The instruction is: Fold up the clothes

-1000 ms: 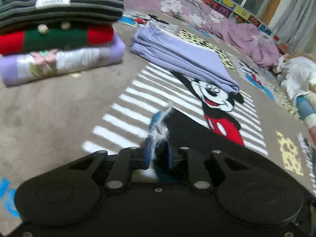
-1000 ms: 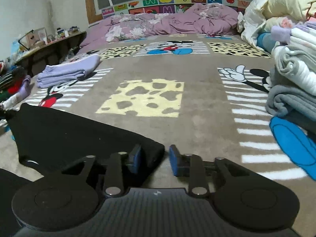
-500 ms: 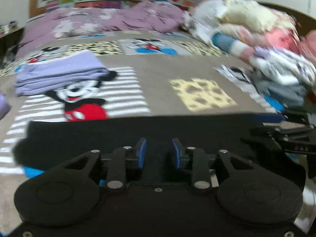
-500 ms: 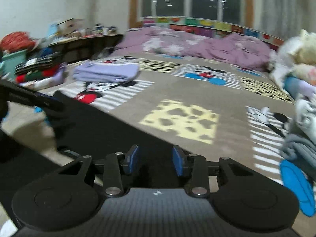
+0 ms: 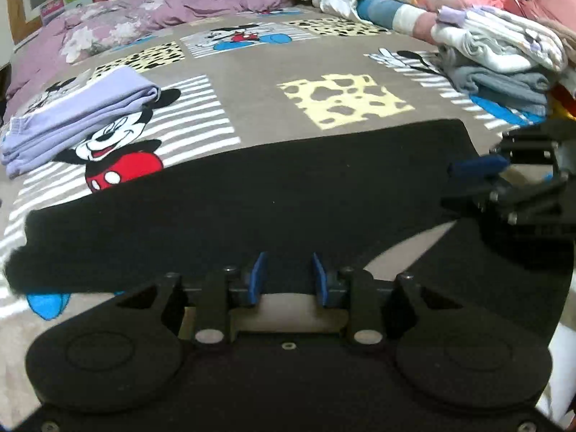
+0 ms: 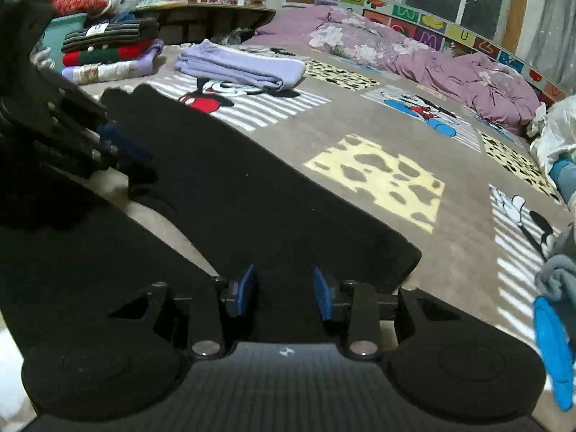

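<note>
A black garment lies spread across the patterned bed cover, folded into a long band; it also shows in the right wrist view. My left gripper is open and empty over the garment's near edge, jaws apart. My right gripper is open and empty over the garment near its right corner. The right gripper shows at the right of the left wrist view, and the left gripper shows at the left of the right wrist view.
A folded lilac garment lies at the far left on the cover, also in the right wrist view. A stack of folded sweaters stands beyond it. A heap of unfolded clothes is at the right. A purple quilt lies at the back.
My left gripper let go of the black garment's fluffy edge and swung right to face along the garment. My right gripper turned left. Both now hover open over the garment.
</note>
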A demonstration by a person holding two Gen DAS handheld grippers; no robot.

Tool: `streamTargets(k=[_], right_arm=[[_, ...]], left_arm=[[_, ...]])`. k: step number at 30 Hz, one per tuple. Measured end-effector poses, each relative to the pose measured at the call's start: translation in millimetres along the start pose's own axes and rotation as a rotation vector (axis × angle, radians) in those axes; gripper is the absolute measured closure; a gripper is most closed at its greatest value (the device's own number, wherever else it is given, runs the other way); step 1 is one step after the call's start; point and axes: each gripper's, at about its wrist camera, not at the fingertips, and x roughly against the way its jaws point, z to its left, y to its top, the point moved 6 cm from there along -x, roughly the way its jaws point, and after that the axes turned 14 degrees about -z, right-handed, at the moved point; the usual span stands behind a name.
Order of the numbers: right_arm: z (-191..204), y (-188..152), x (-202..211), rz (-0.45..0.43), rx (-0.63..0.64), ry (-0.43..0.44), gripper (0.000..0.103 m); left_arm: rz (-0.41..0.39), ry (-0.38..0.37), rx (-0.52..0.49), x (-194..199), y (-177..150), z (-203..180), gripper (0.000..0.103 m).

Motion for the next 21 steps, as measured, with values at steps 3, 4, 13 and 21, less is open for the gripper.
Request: streamTargets(k=[3, 4, 13, 21], right_arm=[[-3, 0, 10, -0.033, -0.016, -0.022, 0.067], [-2, 0, 17, -0.051, -0.027, -0.018, 0.067], [32, -15, 74, -0.113, 0.091, -0.023, 0.067], [58, -32, 115, -0.19, 0.22, -0.022, 0.068]], left_arm=[[-0.03, 0.033, 0.008, 16, 1, 9, 0.06], [-0.044, 0.052, -0.005, 25, 0, 11, 0.06], [-0.125, 0.017, -0.058, 68, -14, -34, 0.06], [-0.167, 0.098, -0.128, 92, -26, -50, 0.05]])
